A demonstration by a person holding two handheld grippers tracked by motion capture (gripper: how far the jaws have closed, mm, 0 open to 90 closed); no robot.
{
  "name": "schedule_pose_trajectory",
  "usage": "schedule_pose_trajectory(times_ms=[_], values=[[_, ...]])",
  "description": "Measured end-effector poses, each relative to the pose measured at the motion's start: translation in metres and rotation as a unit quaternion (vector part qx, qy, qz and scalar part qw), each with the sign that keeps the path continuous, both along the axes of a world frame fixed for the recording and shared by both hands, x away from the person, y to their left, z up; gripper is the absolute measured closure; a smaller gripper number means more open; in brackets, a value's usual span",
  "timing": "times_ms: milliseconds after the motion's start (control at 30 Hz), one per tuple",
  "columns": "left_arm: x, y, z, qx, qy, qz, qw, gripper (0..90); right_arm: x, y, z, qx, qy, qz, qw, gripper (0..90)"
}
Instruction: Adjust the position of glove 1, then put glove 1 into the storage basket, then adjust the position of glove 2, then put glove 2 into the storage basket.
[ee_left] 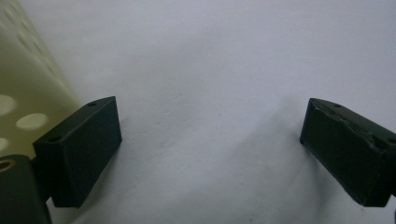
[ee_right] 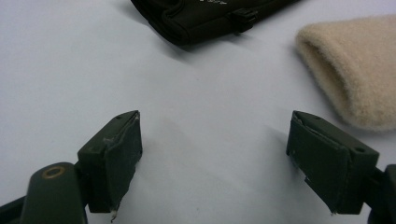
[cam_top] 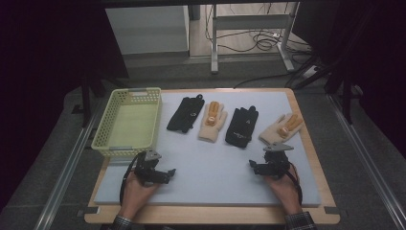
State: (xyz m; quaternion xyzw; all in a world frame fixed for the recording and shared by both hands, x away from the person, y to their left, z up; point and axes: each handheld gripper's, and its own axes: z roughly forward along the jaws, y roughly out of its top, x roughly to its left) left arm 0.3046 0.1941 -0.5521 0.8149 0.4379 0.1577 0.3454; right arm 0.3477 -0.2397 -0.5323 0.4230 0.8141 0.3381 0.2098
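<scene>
Nothing looks done yet: the yellow basket (cam_top: 128,122) at the table's (cam_top: 306,143) left holds nothing; the four gloves lie in a row on the grey mat (cam_top: 210,172) to its right, left to right a black glove (cam_top: 186,114), a cream glove (cam_top: 212,120), a second black glove (cam_top: 242,125) and a second cream glove (cam_top: 282,128). The left tool (cam_top: 165,173) rests low on the mat just below the basket, jaws spread and holding nothing; the right tool (cam_top: 255,166) sits near the rightmost cream glove's cuff, jaws also spread, not touching it. Judging by this, every glove is left to pick and probably drop in the basket.
</scene>
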Motion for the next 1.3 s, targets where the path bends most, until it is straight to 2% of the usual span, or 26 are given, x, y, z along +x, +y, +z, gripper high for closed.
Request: schedule_pose_trajectory(times_ms=[900, 933, 1100, 1300], values=[[0.000, 0.000, 0.000, 0.000, 0.000, 0.000, 1.0000, 5.2, 0.001, 0.000, 0.002, 0.003, 0.007, 0.004, 1.0000, 18.1], [0.000, 0.000, 0.000, 0.000, 0.000, 0.000, 1.0000, 5.2, 0.002, 0.002, 0.004, 0.010, 0.009, 0.008, 0.9999, 18.7], [0.000, 0.000, 0.000, 0.000, 0.000, 0.000, 1.0000, 5.2, 0.004, 0.011, 0.012, 0.014, 0.004, 0.025, 0.9996, 21.3], [0.000, 0.000, 0.000, 0.000, 0.000, 0.000, 1.0000, 5.2, 0.015, 0.031, 0.020, 0.034, 0.016, 0.059, 0.9975, 27.9]])
